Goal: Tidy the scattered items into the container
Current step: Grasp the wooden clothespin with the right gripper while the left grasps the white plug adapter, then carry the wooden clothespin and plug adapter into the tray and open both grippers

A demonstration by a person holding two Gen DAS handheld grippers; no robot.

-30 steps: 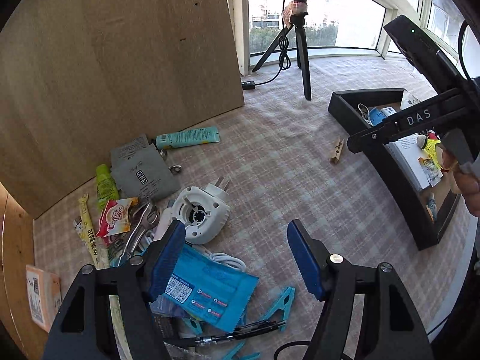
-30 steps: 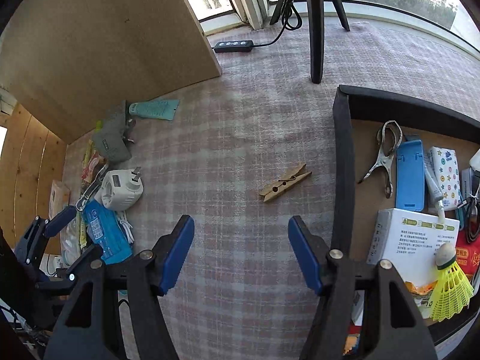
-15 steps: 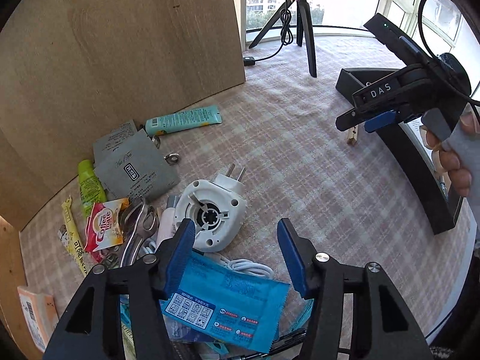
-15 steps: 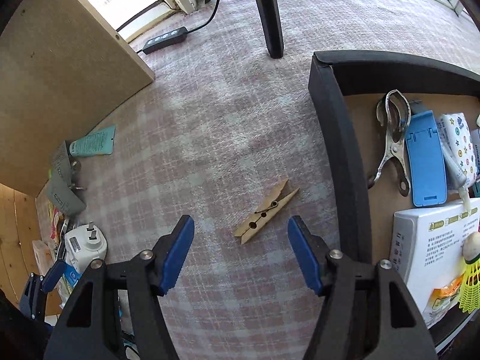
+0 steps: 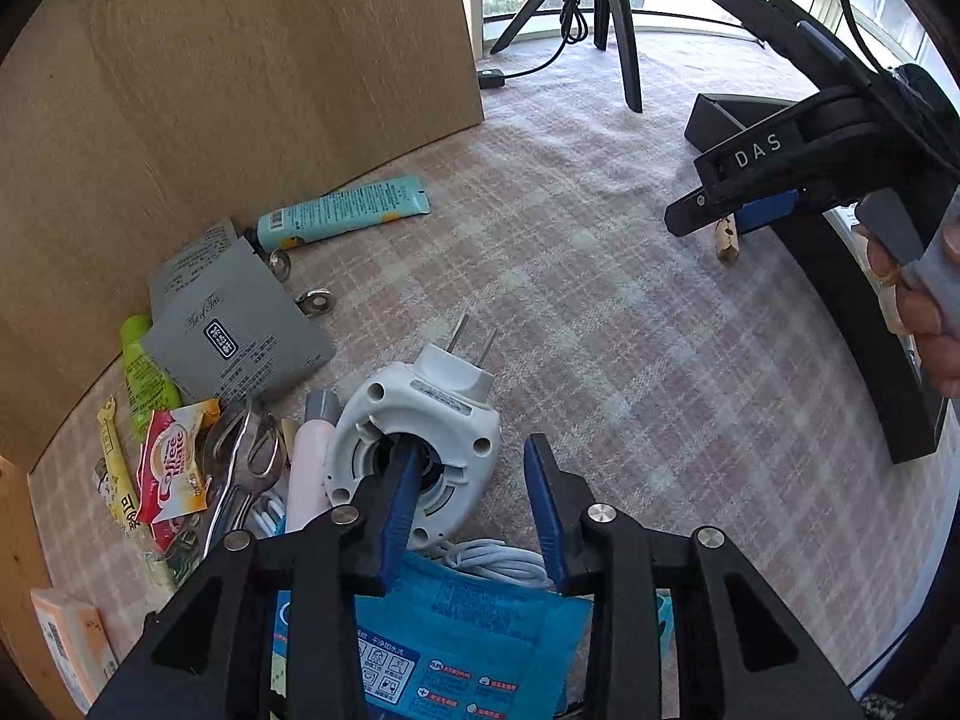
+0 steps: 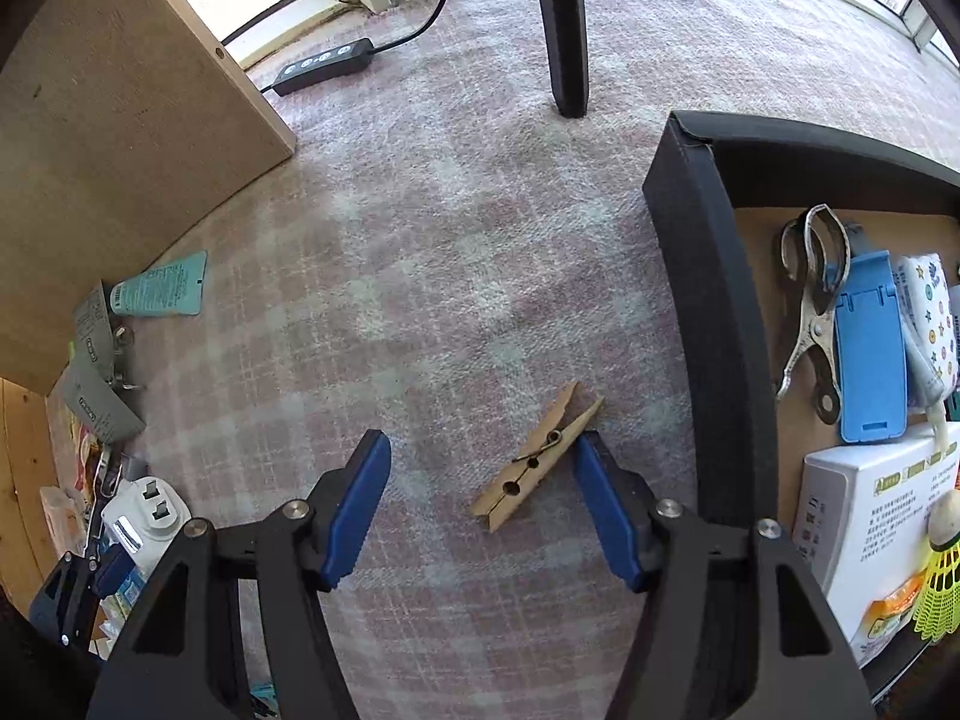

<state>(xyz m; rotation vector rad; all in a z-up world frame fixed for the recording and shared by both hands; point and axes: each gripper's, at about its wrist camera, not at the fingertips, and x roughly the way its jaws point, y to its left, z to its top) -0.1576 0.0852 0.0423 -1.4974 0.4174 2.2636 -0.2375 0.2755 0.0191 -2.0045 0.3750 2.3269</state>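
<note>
A white plug-in cable reel (image 5: 420, 420) lies among the clutter on the checked carpet. My left gripper (image 5: 471, 462) is down over it with the jaws closing. Its left finger (image 5: 399, 504) sits in the reel's centre hole and the right finger (image 5: 543, 504) stands just clear of the outer rim. A wooden clothespin (image 6: 537, 468) lies on the carpet between the fingers of my right gripper (image 6: 480, 444), close to the right pad (image 6: 606, 510); these jaws are closing slightly. The black container (image 6: 708, 300) stands right of the clothespin.
Around the reel lie a blue wipes packet (image 5: 450, 648), white cable (image 5: 492, 558), metal clip (image 5: 240, 462), grey sachets (image 5: 234, 330) and a teal tube (image 5: 345, 210). A wooden board (image 5: 240, 90) leans behind. The container holds a metal clip (image 6: 810, 300), blue stand (image 6: 870, 348) and white box (image 6: 864, 528).
My left gripper sank onto the white reel and its jaws narrowed, one finger entering the hole. My right gripper sank until the clothespin lay between its fingers.
</note>
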